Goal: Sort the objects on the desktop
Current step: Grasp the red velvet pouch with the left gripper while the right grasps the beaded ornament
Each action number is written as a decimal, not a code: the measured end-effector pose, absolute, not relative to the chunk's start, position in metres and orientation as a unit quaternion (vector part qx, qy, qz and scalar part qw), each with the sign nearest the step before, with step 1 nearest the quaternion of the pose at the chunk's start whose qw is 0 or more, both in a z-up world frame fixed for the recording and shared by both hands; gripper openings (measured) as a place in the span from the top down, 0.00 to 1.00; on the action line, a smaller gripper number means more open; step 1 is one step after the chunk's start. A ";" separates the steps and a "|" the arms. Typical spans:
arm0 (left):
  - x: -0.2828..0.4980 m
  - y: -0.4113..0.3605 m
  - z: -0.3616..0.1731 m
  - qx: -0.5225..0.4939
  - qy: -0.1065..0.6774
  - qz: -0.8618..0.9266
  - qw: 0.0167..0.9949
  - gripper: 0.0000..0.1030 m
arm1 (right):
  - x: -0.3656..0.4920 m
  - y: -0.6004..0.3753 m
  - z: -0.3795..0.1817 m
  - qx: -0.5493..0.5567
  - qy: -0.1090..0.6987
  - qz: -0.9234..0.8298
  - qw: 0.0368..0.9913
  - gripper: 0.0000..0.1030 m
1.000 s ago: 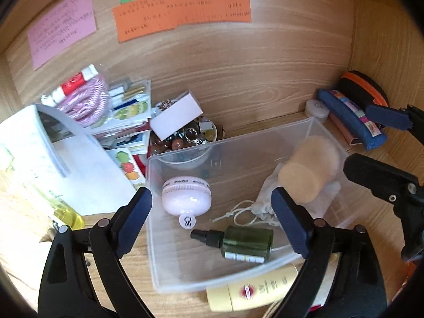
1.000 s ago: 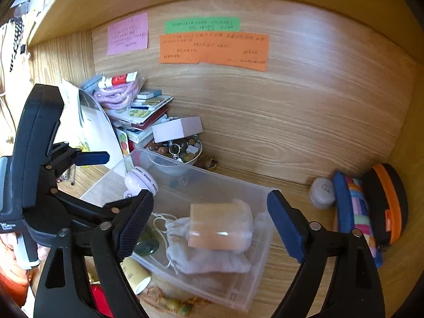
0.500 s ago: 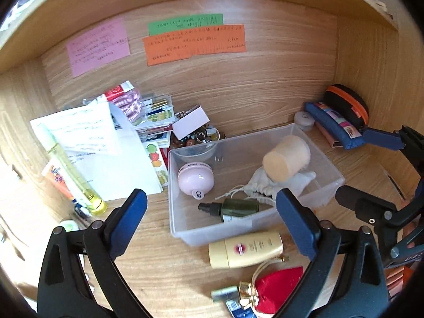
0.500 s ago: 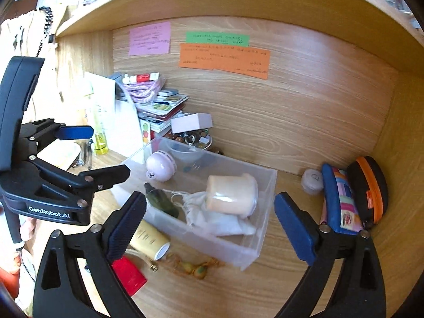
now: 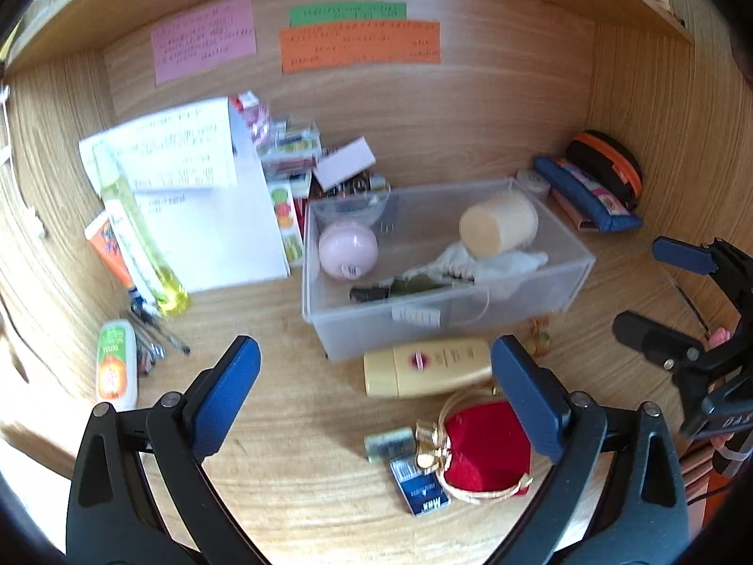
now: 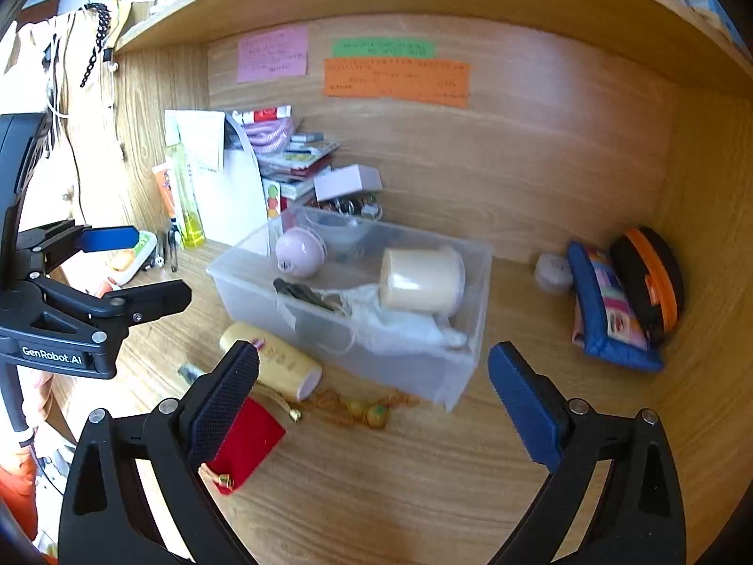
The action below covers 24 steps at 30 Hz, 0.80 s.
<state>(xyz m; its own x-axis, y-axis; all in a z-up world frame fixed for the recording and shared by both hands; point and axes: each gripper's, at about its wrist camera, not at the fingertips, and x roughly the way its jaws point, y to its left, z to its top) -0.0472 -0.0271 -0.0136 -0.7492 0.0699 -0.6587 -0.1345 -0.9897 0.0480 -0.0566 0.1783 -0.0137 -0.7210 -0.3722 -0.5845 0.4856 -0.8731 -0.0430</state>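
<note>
A clear plastic bin (image 5: 572,278) (image 6: 423,372) stands mid-desk. It holds a pink round case (image 5: 347,250) (image 6: 300,250), a cream jar (image 5: 499,223) (image 6: 421,278), a white pouch (image 5: 513,261) and a dark green bottle (image 5: 400,289). In front of it lie a gold tube (image 5: 426,367) (image 6: 277,360), a red pouch (image 5: 487,454) (image 6: 244,447), a bead charm (image 6: 362,412) and a small blue box (image 5: 421,487). My left gripper (image 5: 374,395) is open and empty above the desk before the bin. My right gripper (image 6: 374,400) is open and empty, right of the left one.
Papers (image 5: 188,188), a yellow bottle (image 5: 136,230) and tubes (image 5: 115,372) lie at the left. Stacked books (image 5: 292,150) and a white box (image 5: 343,162) sit behind the bin. A blue pencil case (image 6: 607,310) and black-orange pouch (image 6: 647,278) lie in the right corner.
Both grippers have pulled back and up from over the bin. The desk front with the gold tube, red pouch and blue box has come into view. Both stay open.
</note>
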 end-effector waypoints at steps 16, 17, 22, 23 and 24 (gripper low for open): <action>-0.037 -0.003 -0.091 -0.443 0.013 0.889 0.115 0.03 | -0.060 0.192 -0.076 0.357 0.094 -0.908 0.197 0.05; -0.036 0.003 -0.094 -0.444 0.020 0.888 0.119 0.03 | -0.061 0.194 -0.078 0.360 0.093 -0.907 0.197 0.05; -0.043 0.021 -0.106 -0.466 0.030 0.874 0.132 0.03 | -0.066 0.200 -0.082 0.367 0.093 -0.904 0.200 0.05; -0.044 0.022 -0.107 -0.467 0.033 0.875 0.126 0.03 | -0.067 0.200 -0.083 0.368 0.093 -0.902 0.204 0.05; -0.045 0.022 -0.108 -0.465 0.041 0.877 0.117 0.03 | -0.067 0.200 -0.083 0.369 0.094 -0.901 0.206 0.05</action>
<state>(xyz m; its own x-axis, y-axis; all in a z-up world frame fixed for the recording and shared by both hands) -0.0447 0.0221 -0.1078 -0.5399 0.1675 -0.8249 -0.2444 -0.9690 -0.0368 -0.0674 0.1999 -0.0831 -0.6422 -0.3028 -0.7041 0.4409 -0.8974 -0.0162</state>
